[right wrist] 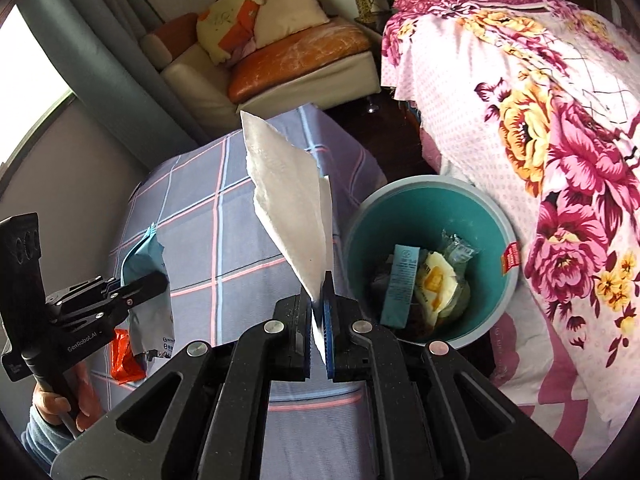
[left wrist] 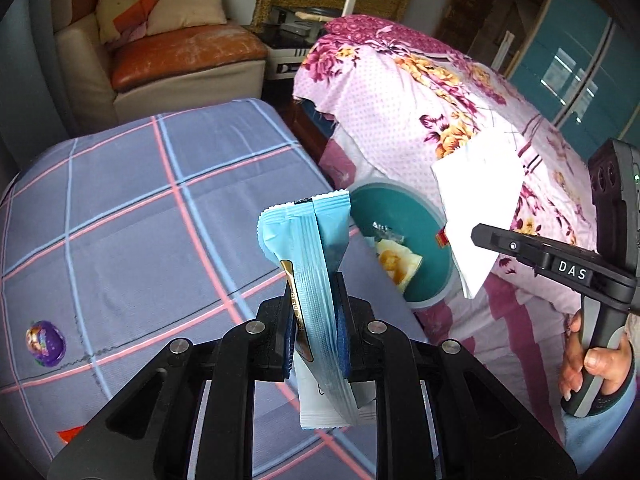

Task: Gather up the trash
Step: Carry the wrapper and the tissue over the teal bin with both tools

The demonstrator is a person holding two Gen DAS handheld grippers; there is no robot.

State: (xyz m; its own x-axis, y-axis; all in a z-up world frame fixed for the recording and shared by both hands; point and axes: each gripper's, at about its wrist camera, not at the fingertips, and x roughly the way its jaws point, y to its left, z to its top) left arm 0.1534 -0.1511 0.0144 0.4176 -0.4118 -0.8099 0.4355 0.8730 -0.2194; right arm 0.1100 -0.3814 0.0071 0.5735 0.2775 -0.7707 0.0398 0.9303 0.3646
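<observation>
My left gripper is shut on a light blue snack wrapper and holds it upright above the plaid-covered table. It also shows in the right wrist view with the wrapper. My right gripper is shut on a white paper napkin, held up left of the teal trash bin. The right gripper and napkin show in the left wrist view, above the bin. The bin holds several wrappers.
A purple round candy wrapper lies at the table's left. An orange wrapper lies on the table below the left gripper. A bed with a pink floral cover stands right of the bin. A sofa stands behind.
</observation>
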